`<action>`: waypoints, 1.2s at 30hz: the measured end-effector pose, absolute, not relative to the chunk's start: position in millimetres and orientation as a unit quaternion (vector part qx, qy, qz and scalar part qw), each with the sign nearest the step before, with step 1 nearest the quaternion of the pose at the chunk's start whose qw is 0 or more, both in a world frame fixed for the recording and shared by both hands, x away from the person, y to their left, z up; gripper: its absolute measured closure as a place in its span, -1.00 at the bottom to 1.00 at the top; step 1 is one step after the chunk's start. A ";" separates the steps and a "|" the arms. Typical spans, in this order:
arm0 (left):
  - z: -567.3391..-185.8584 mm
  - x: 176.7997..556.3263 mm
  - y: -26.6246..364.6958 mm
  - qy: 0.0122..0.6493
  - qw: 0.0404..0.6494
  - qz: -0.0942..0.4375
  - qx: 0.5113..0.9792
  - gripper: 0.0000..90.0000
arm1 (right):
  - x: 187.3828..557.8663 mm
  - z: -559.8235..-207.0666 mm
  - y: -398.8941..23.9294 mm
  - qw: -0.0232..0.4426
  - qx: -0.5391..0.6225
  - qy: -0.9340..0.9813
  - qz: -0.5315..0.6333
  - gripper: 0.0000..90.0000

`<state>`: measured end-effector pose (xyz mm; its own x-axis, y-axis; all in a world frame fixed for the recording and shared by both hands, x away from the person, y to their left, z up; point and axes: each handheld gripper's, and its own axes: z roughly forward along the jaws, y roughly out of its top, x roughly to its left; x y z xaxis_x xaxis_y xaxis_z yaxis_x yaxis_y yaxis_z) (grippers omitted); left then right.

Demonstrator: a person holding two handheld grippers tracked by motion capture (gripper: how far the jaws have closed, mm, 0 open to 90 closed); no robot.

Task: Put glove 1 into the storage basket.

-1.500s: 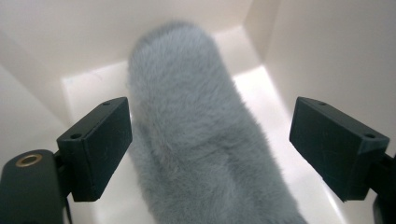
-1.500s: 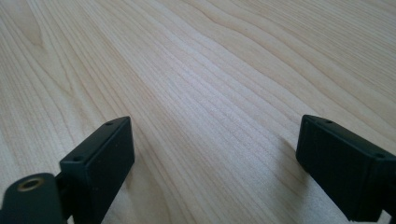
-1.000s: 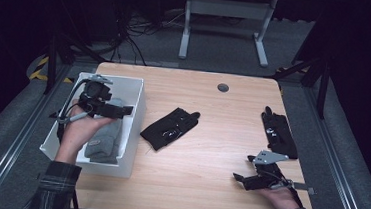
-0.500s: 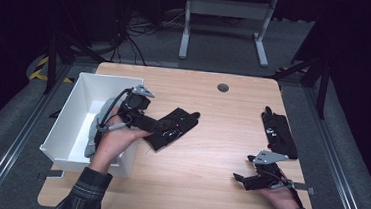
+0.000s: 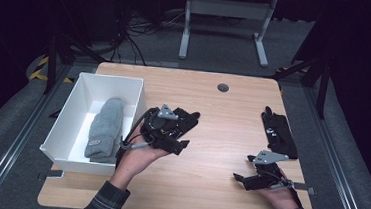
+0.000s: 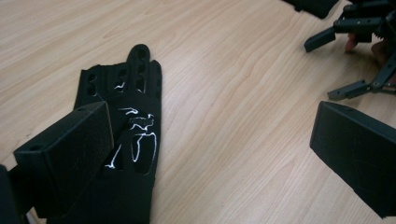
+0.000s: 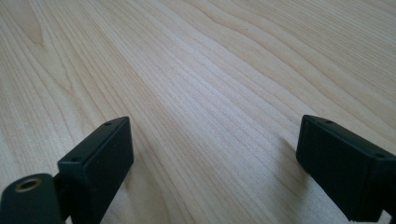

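Change: left gripper (image 5: 180, 145) has come from the white bin (image 5: 133, 88) at left of the high view to frame centre; its jaws have just been opening, now spread, nothing pinched
Task thing: near black glove (image 6: 133, 135) flat on the table (image 5: 206, 196), under the left jaw; likely next for the bin
Binned: grey mitten (image 5: 104, 128) already inside
Right gripper (image 5: 243, 180): lower right, spread, empty
Other: second black glove (image 5: 277, 132), right edge; path seemingly unobstructed

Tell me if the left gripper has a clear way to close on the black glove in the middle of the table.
Probably yes. The left gripper stands open right over the black glove, which lies flat on bare wood; one jaw is already above it, and nothing lies between them.
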<state>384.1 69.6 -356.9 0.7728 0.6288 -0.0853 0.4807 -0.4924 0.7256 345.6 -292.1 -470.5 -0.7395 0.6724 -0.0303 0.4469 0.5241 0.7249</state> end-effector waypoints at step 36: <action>-467.1 342.5 70.3 0.291 0.348 0.097 0.886 -1.00 | 396.2 -424.1 -331.8 0.194 0.391 0.823 0.364 0.77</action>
